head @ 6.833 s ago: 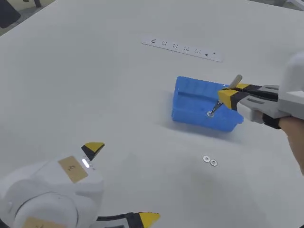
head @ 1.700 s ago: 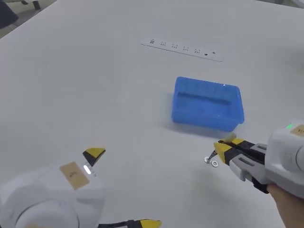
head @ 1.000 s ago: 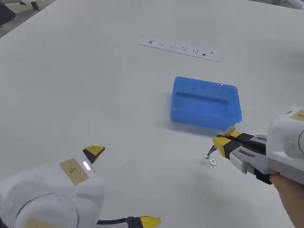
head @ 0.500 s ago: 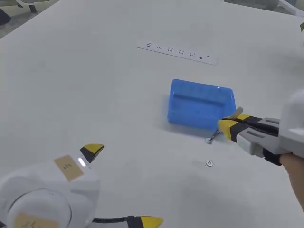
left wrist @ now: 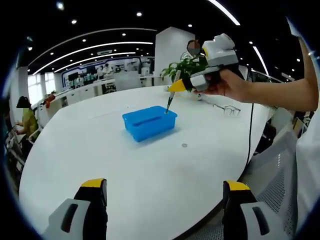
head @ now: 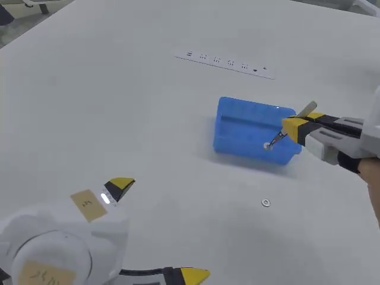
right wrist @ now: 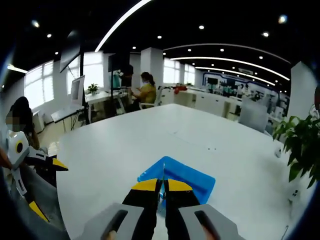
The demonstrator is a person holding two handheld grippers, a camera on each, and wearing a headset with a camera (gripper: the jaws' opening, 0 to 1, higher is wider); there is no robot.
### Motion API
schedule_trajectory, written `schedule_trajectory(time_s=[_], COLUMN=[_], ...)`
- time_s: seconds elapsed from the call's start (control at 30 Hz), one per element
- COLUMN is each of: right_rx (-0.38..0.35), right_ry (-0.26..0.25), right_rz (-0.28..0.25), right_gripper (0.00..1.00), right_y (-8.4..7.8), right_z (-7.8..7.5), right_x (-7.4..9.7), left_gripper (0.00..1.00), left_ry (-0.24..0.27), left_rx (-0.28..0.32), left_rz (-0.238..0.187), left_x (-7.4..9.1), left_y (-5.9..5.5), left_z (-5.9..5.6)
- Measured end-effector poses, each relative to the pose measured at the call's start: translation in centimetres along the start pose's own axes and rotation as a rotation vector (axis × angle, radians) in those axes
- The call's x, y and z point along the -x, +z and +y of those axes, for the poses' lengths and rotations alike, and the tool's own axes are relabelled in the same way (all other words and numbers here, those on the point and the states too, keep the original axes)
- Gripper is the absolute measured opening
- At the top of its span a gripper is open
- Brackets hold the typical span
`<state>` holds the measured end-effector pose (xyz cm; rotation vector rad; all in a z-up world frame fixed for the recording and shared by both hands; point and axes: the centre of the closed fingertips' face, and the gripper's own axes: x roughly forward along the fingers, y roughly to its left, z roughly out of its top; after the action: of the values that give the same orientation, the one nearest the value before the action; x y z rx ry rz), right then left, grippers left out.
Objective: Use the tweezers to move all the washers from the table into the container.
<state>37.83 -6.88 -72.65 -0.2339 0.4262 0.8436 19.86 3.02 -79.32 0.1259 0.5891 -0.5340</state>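
A blue container (head: pixel 249 127) (left wrist: pixel 145 125) (right wrist: pixel 186 178) sits right of centre on the white table. My right gripper (head: pixel 295 126) (right wrist: pixel 163 186) (left wrist: pixel 177 86) is shut on metal tweezers (head: pixel 278 138) (left wrist: pixel 168 103) (right wrist: pixel 163 175). The tweezer tips hang over the container's near right corner and pinch a small washer (head: pixel 268 146). Another washer (head: pixel 265 203) (left wrist: pixel 184 145) lies on the table in front of the container. My left gripper (head: pixel 157 228) (left wrist: pixel 162 185) is open at the near left, holding nothing.
A flat white power strip (head: pixel 225 63) lies beyond the container. A pair of glasses (left wrist: pixel 227 109) rests on the table past the right hand. The table's (left wrist: pixel 100 150) near edge curves just in front of the left jaws.
The right gripper dipped to the two washers on the table, then rose and moved back over the container with one in the tweezers. One washer stays on the table. The left gripper stayed put.
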Motion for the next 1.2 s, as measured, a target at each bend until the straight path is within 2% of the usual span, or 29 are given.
schedule_trajectory(time_s=[0.3,0.6,0.73,1.0,1.2], right_rx=[-0.001,-0.025,-0.033,-0.053,-0.059], right_ry=[-0.039,-0.062,-0.064,-0.062,-0.054], right_rz=[-0.019,0.029,0.039,0.07,0.091], right_gripper=[0.0,0.01,0.01,0.01,0.01], right_y=[0.3,-1.9,-2.4,-4.1,-5.0], right_z=[-1.7,-3.3,-3.5,-3.5,-3.3], right_x=[-2.2,-4.2,-4.6,-5.5,-6.3], left_gripper=[0.99,0.99,0.99,0.99,0.99], left_ry=[0.006,0.009,0.017,0.02,0.024], left_rx=[0.005,0.006,-0.004,0.0,0.002], left_rz=[0.002,0.002,0.015,0.008,0.027], left_x=[0.0,-0.1,-0.1,-0.1,-0.2], left_y=[0.0,0.1,-0.1,0.0,-0.3], left_z=[0.2,0.3,0.4,0.5,0.6])
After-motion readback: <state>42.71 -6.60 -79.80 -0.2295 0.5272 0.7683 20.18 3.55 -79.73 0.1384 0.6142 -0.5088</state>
